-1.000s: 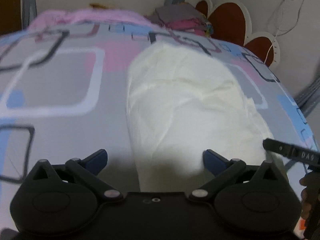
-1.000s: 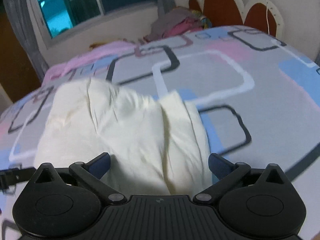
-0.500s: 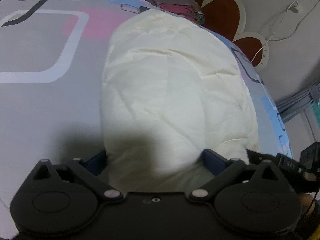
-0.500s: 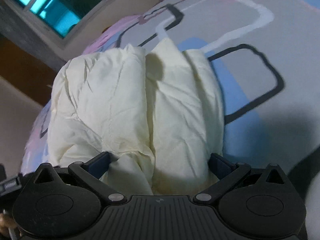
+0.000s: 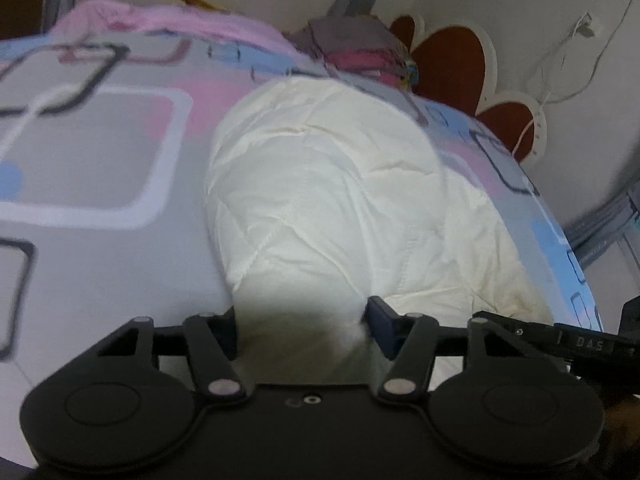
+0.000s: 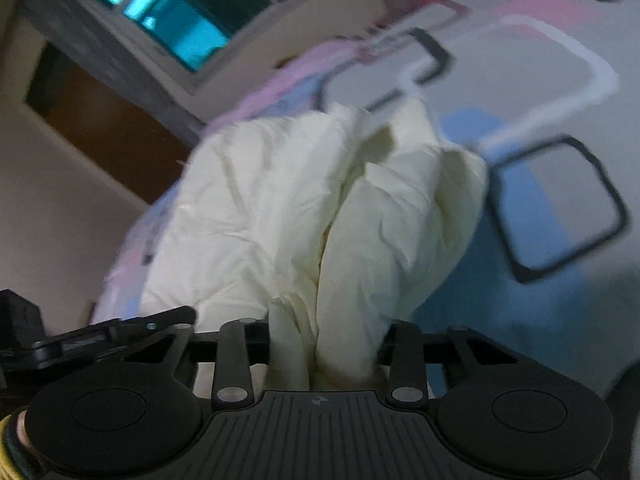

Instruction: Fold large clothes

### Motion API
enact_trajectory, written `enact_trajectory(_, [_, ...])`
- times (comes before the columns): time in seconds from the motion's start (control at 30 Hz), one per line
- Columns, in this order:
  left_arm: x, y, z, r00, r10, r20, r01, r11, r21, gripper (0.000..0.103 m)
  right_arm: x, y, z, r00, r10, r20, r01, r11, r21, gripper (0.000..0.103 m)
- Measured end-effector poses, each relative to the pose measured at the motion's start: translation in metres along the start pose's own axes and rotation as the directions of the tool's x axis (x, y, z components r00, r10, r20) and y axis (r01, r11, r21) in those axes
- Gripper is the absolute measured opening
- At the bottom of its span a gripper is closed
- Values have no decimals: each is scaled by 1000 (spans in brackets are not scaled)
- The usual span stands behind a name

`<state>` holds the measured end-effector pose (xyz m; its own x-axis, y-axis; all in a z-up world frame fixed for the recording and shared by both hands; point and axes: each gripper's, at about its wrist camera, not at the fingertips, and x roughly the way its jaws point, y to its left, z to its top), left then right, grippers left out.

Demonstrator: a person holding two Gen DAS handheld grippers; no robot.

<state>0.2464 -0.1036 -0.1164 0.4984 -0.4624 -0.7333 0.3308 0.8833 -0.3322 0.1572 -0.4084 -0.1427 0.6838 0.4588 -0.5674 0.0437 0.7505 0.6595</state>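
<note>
A large cream-white garment (image 5: pixel 328 200) lies bunched on the patterned bedsheet (image 5: pixel 100 160). My left gripper (image 5: pixel 302 328) is shut on the garment's near edge, cloth filling the gap between the fingers. In the right wrist view the same garment (image 6: pixel 280 208) rises in folds from my right gripper (image 6: pixel 324 344), which is shut on a gathered bunch of it. The right gripper's tip shows at the right edge of the left wrist view (image 5: pixel 560 340). The left gripper's tip shows at the lower left of the right wrist view (image 6: pixel 100 336).
A pile of folded clothes (image 5: pixel 360 44) sits at the bed's far end by a red and white headboard (image 5: pixel 452 56). A pink blanket (image 5: pixel 160 20) lies along the far edge. A window (image 6: pixel 176 12) and a brown door (image 6: pixel 104 120) are behind.
Both grippers have closed from open onto the garment's near edge. The cloth has been gathered and lifted, and both views have tilted.
</note>
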Motion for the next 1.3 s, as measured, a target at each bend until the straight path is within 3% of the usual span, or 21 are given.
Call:
enact_trajectory(0.13, [-29,21,11,997,43,60,-43,999,-11,57,23,40,4,997,77,0,-77,996,-46,35])
enact_trajectory(0.37, [-79,89,20,982,115,150,-108,993,-56,54,87,121,-5,983,179,-32,-181,980,-89,35])
enact_trajectory(0.73, [-169,271,62,951,197,239,-184,980,-74,54,240,304,-57,966,256,-35,-258,957,-134,35])
enact_trajectory(0.87, [-182,326,67,940,229,252,-218,973,-72,54,289,346,-72,966,254,-54,-259,953,-155,35])
enact_trajectory(0.97, [-176,355,66,936,248,251,-238,969,-68,54,324,360,-77,970,233,-76,-243,955,-172,35])
enact_trajectory(1.1, [-153,378,51,925,293,241,-299,954,-16,56,353,347,-84,984,156,-87,-167,975,-144,35])
enact_trajectory(1.23, [-146,381,31,917,308,252,-330,943,50,66,353,332,-94,995,65,-81,-77,984,-163,51])
enact_trajectory(1.3, [-145,380,29,922,301,242,-326,943,67,72,352,317,-103,995,32,-92,-43,992,-120,57])
